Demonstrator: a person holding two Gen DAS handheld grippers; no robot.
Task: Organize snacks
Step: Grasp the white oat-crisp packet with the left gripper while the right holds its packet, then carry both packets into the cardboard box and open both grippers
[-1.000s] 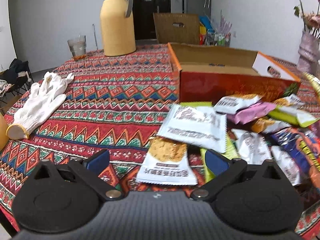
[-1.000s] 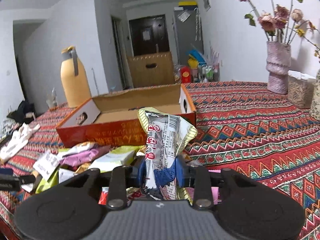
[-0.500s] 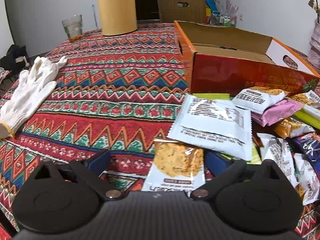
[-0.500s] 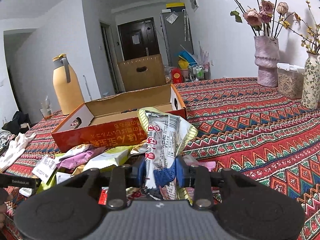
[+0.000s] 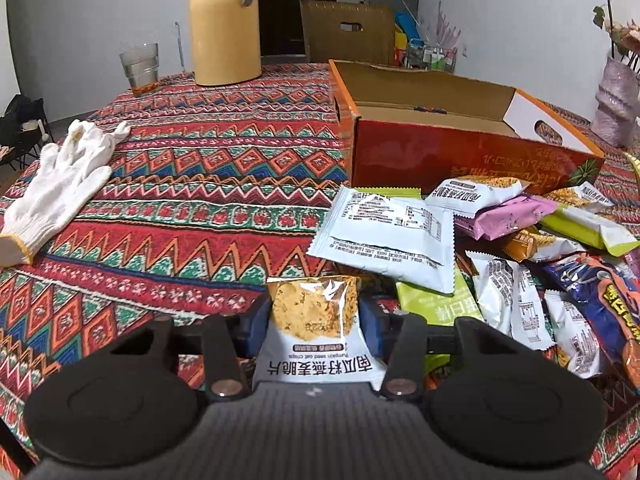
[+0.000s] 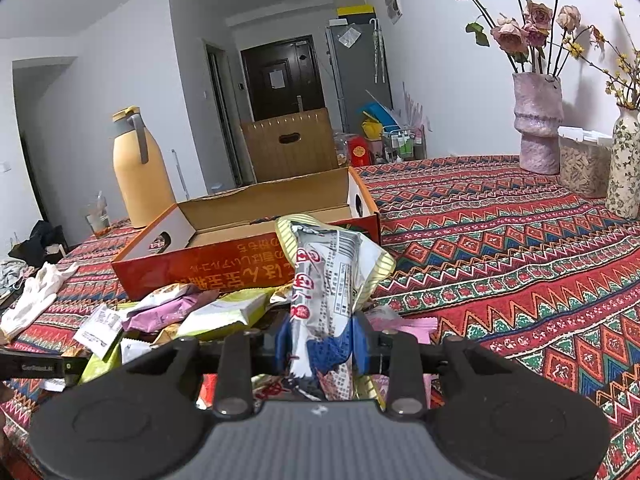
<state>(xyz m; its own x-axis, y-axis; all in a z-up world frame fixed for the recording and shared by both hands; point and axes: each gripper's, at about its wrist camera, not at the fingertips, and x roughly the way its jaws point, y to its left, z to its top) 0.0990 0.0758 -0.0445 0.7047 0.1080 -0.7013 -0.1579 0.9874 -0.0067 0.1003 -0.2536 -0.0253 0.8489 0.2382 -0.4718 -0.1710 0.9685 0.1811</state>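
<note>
Right now the left gripper (image 5: 314,322) has its jaws clenched on a white packet of oat crisps (image 5: 316,332), which sits squarely between the blue pads with its printed end toward the camera and its top edge pointing forward over the patterned surface (image 5: 208,184). Ahead of those jaws and to their right lies the snack pile (image 5: 516,248), with a pale blue-white packet (image 5: 388,232) on top at its near edge. Beyond the pile stands the open red cardboard box (image 5: 452,148), well forward and right of the jaws. Far to their left a white glove (image 5: 60,184) lies flat, and straight ahead in the distance stand a yellow jug (image 5: 225,24) and a glass (image 5: 140,66). The right gripper (image 6: 322,340) likewise grips a snack: its jaws squeeze a crumpled silver-and-gold wrapper (image 6: 332,276) that rises upright between them. The box (image 6: 256,236) sits directly beyond that wrapper, and a pink vase (image 6: 538,124) stands far off to the right.
</note>
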